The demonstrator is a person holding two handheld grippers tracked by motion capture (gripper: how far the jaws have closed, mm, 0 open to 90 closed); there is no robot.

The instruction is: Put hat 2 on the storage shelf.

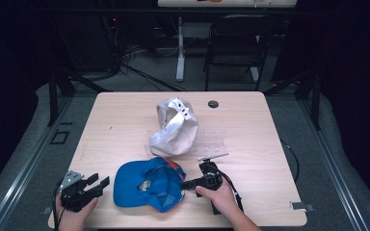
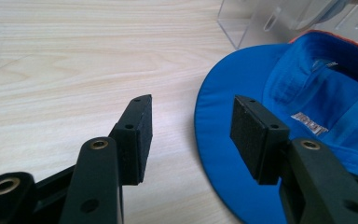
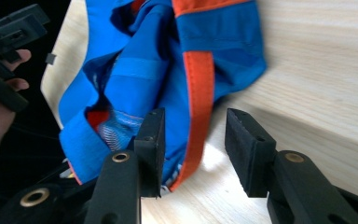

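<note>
I have both grippers spread at the blue cap (image 1: 147,185) | left gripper (image 1: 98,185) beside its brim, right gripper (image 3: 193,149) straddling its orange-edged rim | nothing pinched, grasp left.

My left gripper (image 2: 189,135) sees the blue cap (image 2: 303,116) run off the right and bottom edges, its far side lost. Beyond the cap, a clear plastic stand (image 2: 242,25) is cut by the top edge. From my right gripper (image 3: 191,149), the cap's (image 3: 168,70) crown leaves the top edge, and the orange-edged hem nearest my pads is blurred; it is perhaps between them, untouched. From above, the small dark disc (image 1: 213,104) beyond the white cap (image 1: 176,127) is too small to name.
</note>
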